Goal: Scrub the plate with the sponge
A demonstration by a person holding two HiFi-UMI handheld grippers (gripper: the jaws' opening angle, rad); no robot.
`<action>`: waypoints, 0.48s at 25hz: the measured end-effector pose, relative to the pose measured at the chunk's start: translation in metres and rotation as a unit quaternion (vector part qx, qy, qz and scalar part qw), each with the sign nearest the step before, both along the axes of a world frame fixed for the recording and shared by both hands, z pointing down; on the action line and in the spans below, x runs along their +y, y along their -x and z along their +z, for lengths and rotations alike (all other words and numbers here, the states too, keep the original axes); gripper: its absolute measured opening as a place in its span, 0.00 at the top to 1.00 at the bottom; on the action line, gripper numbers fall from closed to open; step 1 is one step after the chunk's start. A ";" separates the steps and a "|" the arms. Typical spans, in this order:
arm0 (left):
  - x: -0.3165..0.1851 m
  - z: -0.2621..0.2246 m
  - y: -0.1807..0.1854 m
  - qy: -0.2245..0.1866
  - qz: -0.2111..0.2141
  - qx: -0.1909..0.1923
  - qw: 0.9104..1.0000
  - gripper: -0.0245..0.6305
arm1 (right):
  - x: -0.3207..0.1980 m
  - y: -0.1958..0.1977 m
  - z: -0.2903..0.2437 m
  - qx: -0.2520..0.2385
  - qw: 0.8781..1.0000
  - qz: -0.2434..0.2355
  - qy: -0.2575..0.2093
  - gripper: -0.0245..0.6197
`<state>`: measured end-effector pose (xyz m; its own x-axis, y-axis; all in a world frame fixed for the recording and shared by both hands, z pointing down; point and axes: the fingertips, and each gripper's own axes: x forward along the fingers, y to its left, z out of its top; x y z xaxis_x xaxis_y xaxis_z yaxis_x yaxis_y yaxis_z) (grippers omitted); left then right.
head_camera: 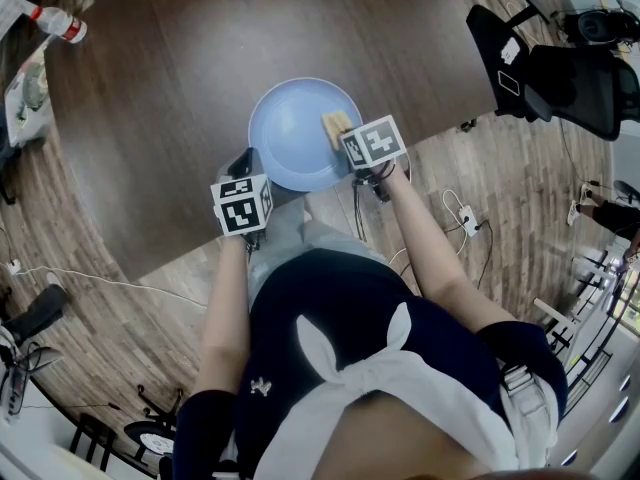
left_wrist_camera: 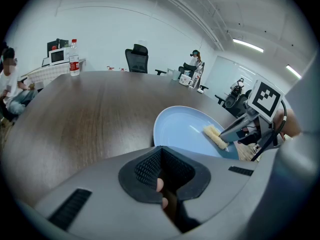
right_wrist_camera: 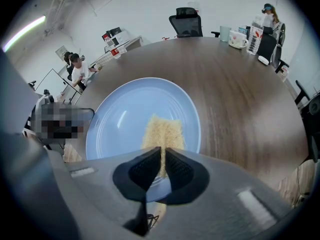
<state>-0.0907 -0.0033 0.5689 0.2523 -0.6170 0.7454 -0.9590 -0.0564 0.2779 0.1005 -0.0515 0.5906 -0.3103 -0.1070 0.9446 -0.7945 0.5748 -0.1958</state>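
Note:
A light blue plate (head_camera: 295, 133) (left_wrist_camera: 182, 129) (right_wrist_camera: 125, 116) lies near the front edge of the dark wooden table (head_camera: 180, 98). A yellow sponge (head_camera: 336, 125) (left_wrist_camera: 216, 136) (right_wrist_camera: 162, 131) rests flat on the plate's right side. My right gripper (head_camera: 350, 140) (right_wrist_camera: 162, 154) is shut on the sponge's near end. My left gripper (head_camera: 243, 168) (left_wrist_camera: 160, 151) is shut, with nothing visibly between its pads. Its tips sit at the plate's near-left rim; I cannot tell whether they touch it.
A water bottle (head_camera: 58, 23) (left_wrist_camera: 74, 58) stands at the table's far left. Black office chairs (head_camera: 560, 68) (left_wrist_camera: 136, 59) stand around the table. Cables (head_camera: 462, 213) lie on the floor to my right. Cups (right_wrist_camera: 235, 38) sit at the far edge. Seated people (right_wrist_camera: 77, 71) are nearby.

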 end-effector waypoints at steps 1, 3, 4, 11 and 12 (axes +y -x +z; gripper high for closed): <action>0.000 0.000 0.000 0.000 0.000 0.000 1.000 0.95 | 0.000 0.000 0.000 0.000 1.000 0.000 0.001 0.92; 0.000 0.001 0.001 -0.001 -0.001 0.001 1.000 0.95 | 0.002 0.000 0.000 0.001 1.000 0.000 0.002 0.92; 0.000 0.001 0.001 -0.001 -0.001 0.002 1.000 0.95 | 0.003 0.000 0.000 0.002 1.000 -0.001 0.002 0.92; 0.004 0.002 -0.001 -0.002 0.000 0.003 1.000 0.95 | 0.015 -0.001 0.001 0.004 1.000 -0.003 0.004 0.92; 0.004 0.003 -0.001 -0.002 0.000 0.003 1.000 0.95 | 0.016 0.000 0.002 0.004 1.000 -0.003 0.004 0.92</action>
